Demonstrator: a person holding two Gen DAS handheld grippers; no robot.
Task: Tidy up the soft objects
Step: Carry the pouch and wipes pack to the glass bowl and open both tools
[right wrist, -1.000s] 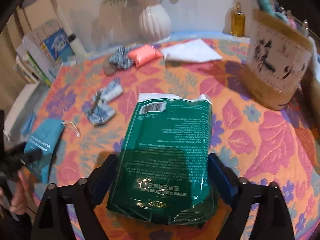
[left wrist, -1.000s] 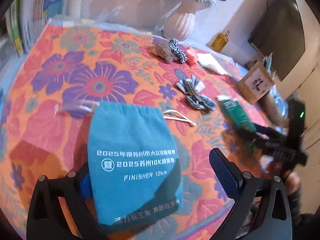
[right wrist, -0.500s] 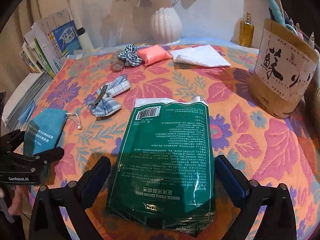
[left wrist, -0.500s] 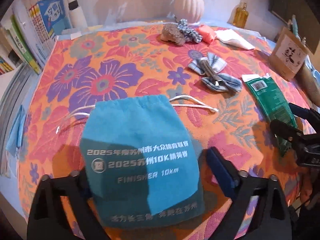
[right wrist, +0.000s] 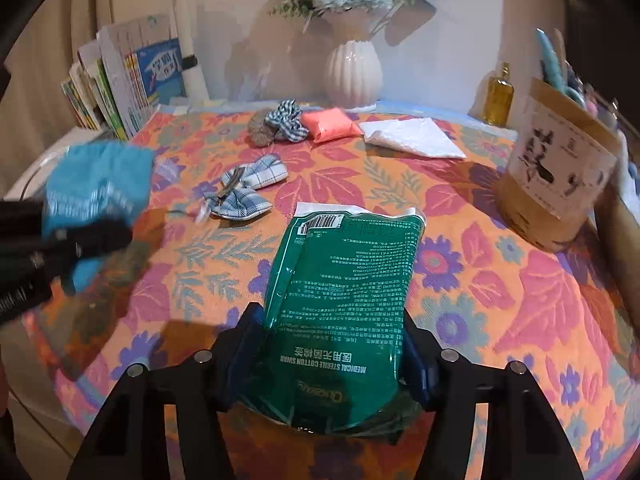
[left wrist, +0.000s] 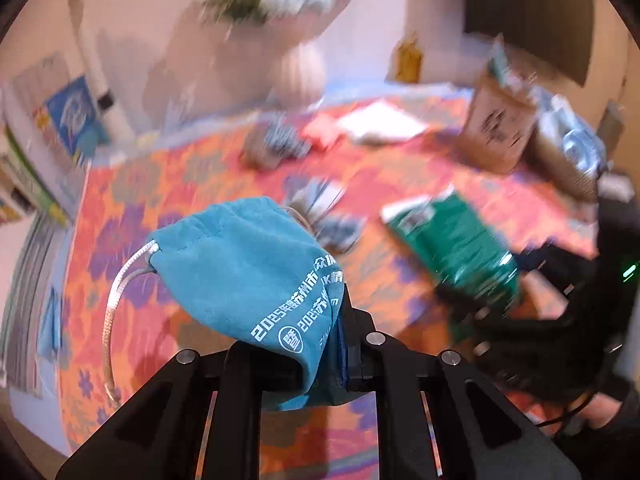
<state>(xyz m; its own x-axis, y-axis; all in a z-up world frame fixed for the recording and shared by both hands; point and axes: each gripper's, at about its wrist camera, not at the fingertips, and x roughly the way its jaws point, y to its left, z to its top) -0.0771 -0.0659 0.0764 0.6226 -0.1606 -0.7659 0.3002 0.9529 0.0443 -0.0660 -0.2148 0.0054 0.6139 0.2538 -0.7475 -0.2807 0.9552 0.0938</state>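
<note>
Flowery tablecloth (right wrist: pixel 460 280) covers the table, where a brown paper bag (right wrist: pixel 560 184) holds pens and a white vase (right wrist: pixel 352 74) holds flowers. Right gripper (right wrist: pixel 334 360) is closing around the green swab pack (right wrist: pixel 352 292) lying on the cloth. Left gripper (left wrist: pixel 316 344) is clamped on the blue drawstring pouch (left wrist: pixel 248 276), lifted off the table.

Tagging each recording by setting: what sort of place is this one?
Probably a home living room or study corner: a table under a floral tablecloth, a white ribbed vase of flowers against the wall, and books and magazines stacked upright beside the table.

green packet (right wrist: pixel 344 292) "MEDICAL STERILE COTTON SWAB"
</note>
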